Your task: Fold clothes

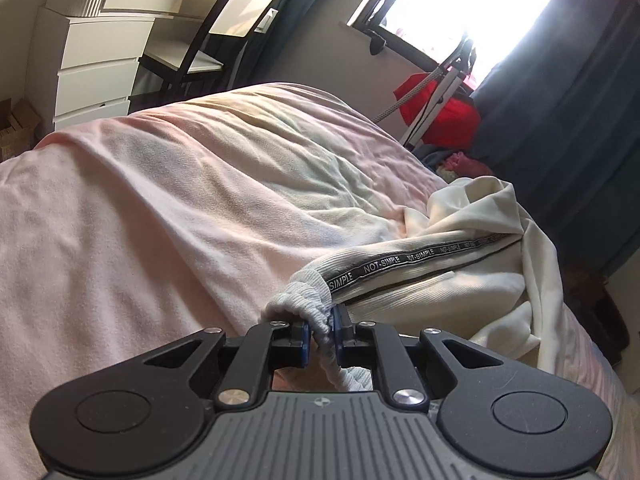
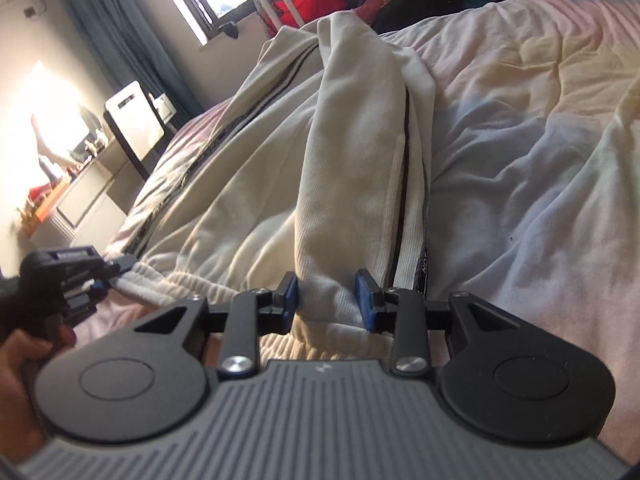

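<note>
Cream track pants [image 1: 460, 280] with a black "NOT-SIMPLE" side stripe lie crumpled on the pink bed cover [image 1: 160, 220]. My left gripper [image 1: 322, 328] is shut on the ribbed elastic waistband [image 1: 304, 292], which bunches between the blue pads. In the right wrist view the pants [image 2: 240, 200] stretch away up the bed. My right gripper [image 2: 326, 296] is shut on a thick fold of the cream fabric that fills the gap between its pads. The left gripper [image 2: 116, 268] shows at the far left, pinching the waistband edge, with a person's hand [image 2: 24, 368] behind it.
A white drawer unit [image 1: 92, 60] and a chair [image 1: 224, 28] stand past the bed's far left. A red bag [image 1: 440, 108] and a white stand sit under the bright window, beside dark teal curtains [image 1: 560, 120]. Pink cover [image 2: 540, 160] spreads right of the pants.
</note>
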`<state>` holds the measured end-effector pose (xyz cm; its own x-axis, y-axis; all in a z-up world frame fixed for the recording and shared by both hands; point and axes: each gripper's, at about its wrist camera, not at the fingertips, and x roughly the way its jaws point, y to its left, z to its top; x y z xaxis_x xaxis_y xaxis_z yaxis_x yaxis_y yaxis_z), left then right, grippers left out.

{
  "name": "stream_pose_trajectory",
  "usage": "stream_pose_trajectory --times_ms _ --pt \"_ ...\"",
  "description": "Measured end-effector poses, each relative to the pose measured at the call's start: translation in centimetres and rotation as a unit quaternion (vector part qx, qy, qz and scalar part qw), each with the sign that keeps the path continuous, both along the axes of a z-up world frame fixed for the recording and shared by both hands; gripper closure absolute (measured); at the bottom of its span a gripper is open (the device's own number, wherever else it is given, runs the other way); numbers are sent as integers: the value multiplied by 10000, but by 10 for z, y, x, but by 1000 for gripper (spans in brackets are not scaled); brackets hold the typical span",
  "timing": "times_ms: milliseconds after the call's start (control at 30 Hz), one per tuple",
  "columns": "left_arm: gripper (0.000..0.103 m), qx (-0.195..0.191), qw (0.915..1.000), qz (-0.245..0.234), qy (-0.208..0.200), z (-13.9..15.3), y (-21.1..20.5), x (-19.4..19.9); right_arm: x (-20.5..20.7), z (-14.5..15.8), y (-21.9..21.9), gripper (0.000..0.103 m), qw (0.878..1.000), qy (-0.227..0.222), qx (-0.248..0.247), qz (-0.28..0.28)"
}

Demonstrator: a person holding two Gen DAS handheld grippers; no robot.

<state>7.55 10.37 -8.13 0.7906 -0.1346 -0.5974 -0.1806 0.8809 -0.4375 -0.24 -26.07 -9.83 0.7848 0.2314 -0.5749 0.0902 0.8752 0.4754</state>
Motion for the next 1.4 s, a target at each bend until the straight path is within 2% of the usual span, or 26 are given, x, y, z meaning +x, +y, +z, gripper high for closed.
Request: stream_pose_trajectory --times_ms 133,200,267,300,367,433,533,633,733,800,867,933,1033,1067,1100,1167,1233,1333,1400 --pt "83 405 9990 -108 -121 14 -10 -17 -15 11 -17 67 9987 -191 256 -395" --pt "54 480 9986 -189 -150 22 -15 -28 -16 10 -25 65 9976 -89 364 -574" --pt "45 474 9983 -255 -234 27 -19 -40 -14 7 -30 57 9969 71 448 -646" --pt "45 590 9974 -302 -278 29 -23 -43 -12 4 -31 47 9966 138 508 -629" --pt "45 882 9946 -401 -363 33 -32 -47 -10 0 -31 38 9962 183 593 -608" --pt "41 1175 9915 -347 -433 35 -38 -47 -8 -4 -28 38 9963 221 559 -611" --pt "39 1212 9914 -255 -428 33 -36 -41 -2 -13 -26 38 9962 337 297 -740" --pt "33 1220 9916 -151 -406 29 -32 -34 8 -34 -36 38 9902 651 974 -764" --pt "33 1474 9869 214 -621 29 -25 -32 12 -41 -42 38 9862 638 1289 -824" --pt "33 1475 9858 328 -740 30 -16 -28 15 -40 -42 38 9859 572 1386 -740" --pt "32 1400 9864 420 -746 27 -7 -20 14 -37 -42 38 9829 404 1699 -583" --pt "27 1222 9899 368 -618 21 1 -8 10 -32 -44 37 9794 140 1967 -441" --pt "27 774 9967 17 -234 4 8 8 5 -24 -48 38 9711 -255 2363 -226" --pt "28 583 9982 -108 -94 -2 10 12 7 -24 -47 38 9655 -321 2582 -59" --pt "35 473 9987 -210 23 -7 10 14 9 -24 -47 38 9594 -383 2792 105" --pt "44 433 9986 -293 30 -9 8 13 15 -25 -40 38 9711 -129 2380 147" --pt "43 406 9986 -318 -88 -8 6 10 20 -29 -35 38 9791 160 2027 98" --pt "43 334 9989 -304 -120 -10 6 12 24 -41 -41 39 9754 413 2163 -99" --pt "55 236 9994 -237 -46 -14 9 18 26 -42 -44 42 9741 438 2217 -111"
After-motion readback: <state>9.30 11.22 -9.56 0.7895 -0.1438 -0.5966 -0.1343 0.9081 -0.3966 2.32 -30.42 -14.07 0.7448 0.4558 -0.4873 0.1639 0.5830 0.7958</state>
